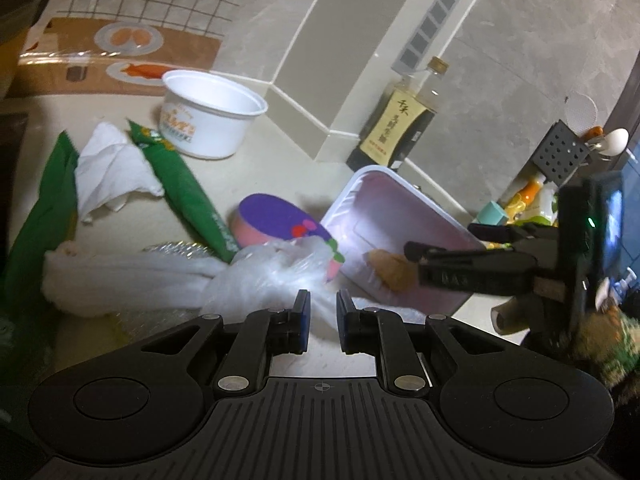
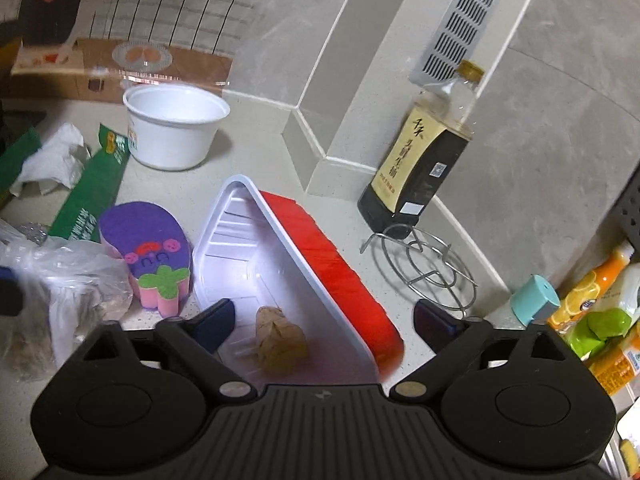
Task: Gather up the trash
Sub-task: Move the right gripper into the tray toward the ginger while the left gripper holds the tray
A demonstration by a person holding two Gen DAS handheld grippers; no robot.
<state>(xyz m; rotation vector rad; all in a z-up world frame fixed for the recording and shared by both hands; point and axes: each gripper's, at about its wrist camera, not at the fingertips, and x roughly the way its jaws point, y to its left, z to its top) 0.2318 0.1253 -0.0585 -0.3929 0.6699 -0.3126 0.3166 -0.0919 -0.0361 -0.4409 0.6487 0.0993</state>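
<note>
Lying in the red-sided tray [image 2: 280, 256] on the table [image 2: 248, 152], the brown paper wad [image 2: 280, 338] looks light, soft and crushable; a pinch across its middle should do. The right tongs [image 2: 324, 314] are spread wide, straddling the tray over it. The left tongs [image 1: 323, 312] are nearly closed beside the limp, slippery plastic bag [image 1: 276, 268]; whether they pinch it I cannot tell.
</note>
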